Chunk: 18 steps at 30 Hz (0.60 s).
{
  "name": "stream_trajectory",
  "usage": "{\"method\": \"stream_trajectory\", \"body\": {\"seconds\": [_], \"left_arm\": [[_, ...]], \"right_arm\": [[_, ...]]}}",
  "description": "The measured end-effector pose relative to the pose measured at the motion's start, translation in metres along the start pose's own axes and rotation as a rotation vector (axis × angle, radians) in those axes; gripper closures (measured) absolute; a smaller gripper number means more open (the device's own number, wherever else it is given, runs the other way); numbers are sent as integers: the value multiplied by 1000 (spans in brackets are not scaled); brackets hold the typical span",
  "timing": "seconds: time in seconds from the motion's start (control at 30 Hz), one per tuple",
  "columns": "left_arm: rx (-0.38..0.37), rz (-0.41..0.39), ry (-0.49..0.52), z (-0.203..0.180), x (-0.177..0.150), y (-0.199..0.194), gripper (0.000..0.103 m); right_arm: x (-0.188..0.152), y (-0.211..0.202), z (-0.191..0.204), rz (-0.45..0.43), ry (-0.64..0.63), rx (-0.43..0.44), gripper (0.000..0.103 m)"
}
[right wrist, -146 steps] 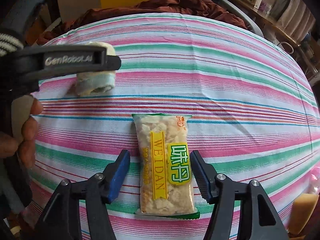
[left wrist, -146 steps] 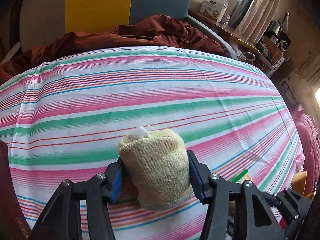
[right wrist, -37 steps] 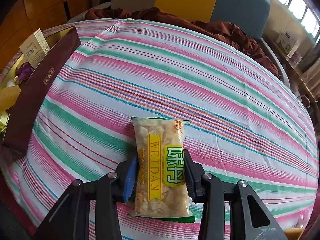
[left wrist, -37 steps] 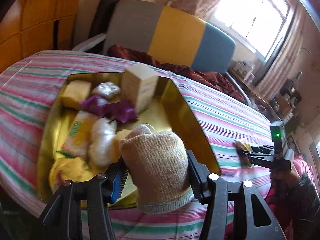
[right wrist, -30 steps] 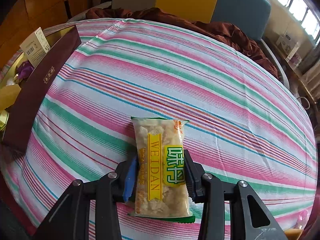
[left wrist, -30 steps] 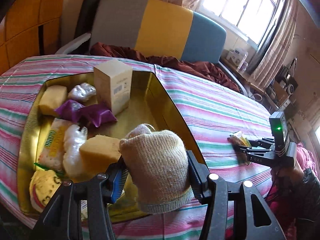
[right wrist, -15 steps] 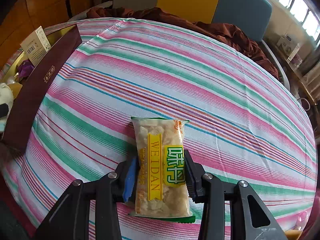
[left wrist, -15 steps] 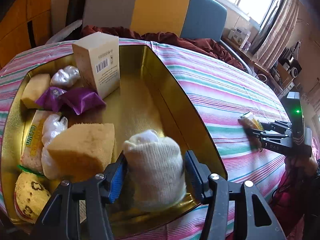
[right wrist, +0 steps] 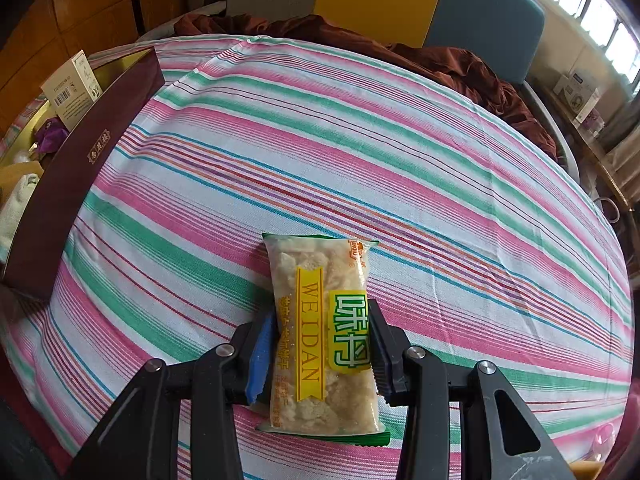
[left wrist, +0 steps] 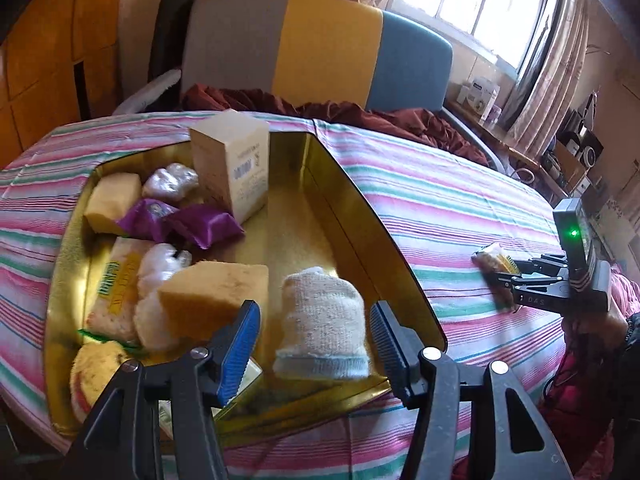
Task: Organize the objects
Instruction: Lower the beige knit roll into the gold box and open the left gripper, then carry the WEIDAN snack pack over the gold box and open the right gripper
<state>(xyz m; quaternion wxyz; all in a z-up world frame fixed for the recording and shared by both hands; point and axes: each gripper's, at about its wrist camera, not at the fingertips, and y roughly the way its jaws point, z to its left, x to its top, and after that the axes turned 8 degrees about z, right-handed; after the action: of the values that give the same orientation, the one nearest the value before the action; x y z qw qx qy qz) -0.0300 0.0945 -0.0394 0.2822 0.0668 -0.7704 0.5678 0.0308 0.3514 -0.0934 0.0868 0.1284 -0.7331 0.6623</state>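
Released: knit sock roll in gold tin, left gripper spread wide; right gripper pinches crinkly snack packet.

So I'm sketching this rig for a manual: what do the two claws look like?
Both the left claw and right claw have black angular frames with silver bolts and ribbed blue finger pads. Seen from the left wrist camera, the right claw's body carries a green light.

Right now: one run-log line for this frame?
left gripper: open, rolled sock in gold tin | right gripper: shut on snack packet, on striped cloth
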Motion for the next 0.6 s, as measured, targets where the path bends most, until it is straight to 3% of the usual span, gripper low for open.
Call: {"method": "stream_trajectory", "body": {"seconds": [0.27,0.6], "left_arm": [[137,-59,-7,13,-9,-28,45],[161,-112,-27,25,-12,-47,45]], "right_arm": [[-1,1,1,1,2,-1,60],[4,-2,0,31,57,-28,60]]}}
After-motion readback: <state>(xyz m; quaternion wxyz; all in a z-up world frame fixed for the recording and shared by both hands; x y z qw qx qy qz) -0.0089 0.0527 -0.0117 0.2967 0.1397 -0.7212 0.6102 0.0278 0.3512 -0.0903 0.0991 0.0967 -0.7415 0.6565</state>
